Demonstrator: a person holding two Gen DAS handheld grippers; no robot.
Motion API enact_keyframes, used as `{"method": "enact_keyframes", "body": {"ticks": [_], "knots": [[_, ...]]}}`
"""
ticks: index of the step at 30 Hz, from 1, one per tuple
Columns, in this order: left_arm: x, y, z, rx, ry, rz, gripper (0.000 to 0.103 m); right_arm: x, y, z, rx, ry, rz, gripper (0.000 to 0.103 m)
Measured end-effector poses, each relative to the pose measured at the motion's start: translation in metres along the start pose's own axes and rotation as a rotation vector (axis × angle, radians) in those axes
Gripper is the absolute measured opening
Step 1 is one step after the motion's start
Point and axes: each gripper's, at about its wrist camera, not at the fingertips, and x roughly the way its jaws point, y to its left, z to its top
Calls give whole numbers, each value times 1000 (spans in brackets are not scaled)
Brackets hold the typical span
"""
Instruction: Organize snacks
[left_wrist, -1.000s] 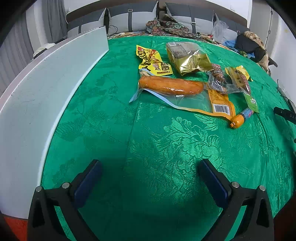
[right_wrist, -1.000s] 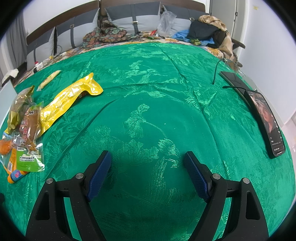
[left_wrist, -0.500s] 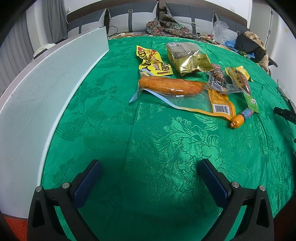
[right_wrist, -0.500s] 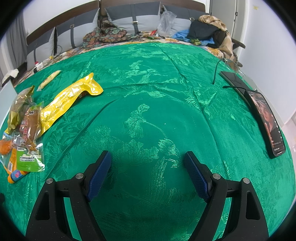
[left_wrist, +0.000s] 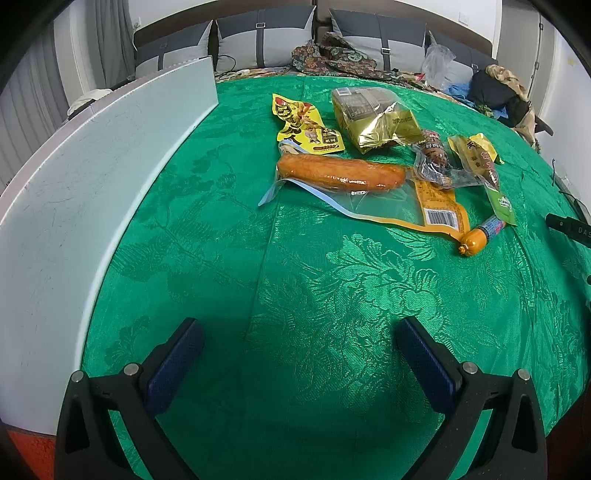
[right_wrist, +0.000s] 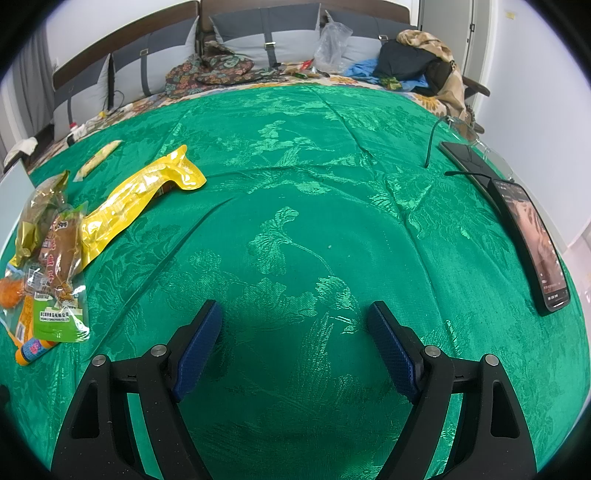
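A: Status of the snacks?

B: Clustered on the green cloth. The orange sausage in clear wrap lies in the middle, the yellow printed packet and the gold foil bag just behind it, the small orange stick sausage nearest the right edge. A long yellow packet lies apart, toward the right wrist view.

A: Grippers?

B: Left gripper — jaws spread wide, nothing between the pads. Right gripper — same, released over bare cloth.

A: Change against the earlier frames?

B: None. Both views match: no packet has shifted, neither gripper has moved. Judgement — the sorting has not begun, and no grasp is committed.

A: Surroundings?

B: White board along the left; a phone at the right edge, well clear.
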Motion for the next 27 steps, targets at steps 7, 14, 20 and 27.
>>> {"method": "enact_keyframes", "body": {"ticks": [7,14,20,27], "knots": [[-1,0,0,0,-3,0,103,0,0,0,0,0,1,84],[0,0,0,0,-3,0,103,0,0,0,0,0,1,84],[-2,0,0,3,-4,-5,103,0,0,0,0,0,1,84],[-1,9,9,5,61,-45,103,0,0,0,0,0,1,84]]}}
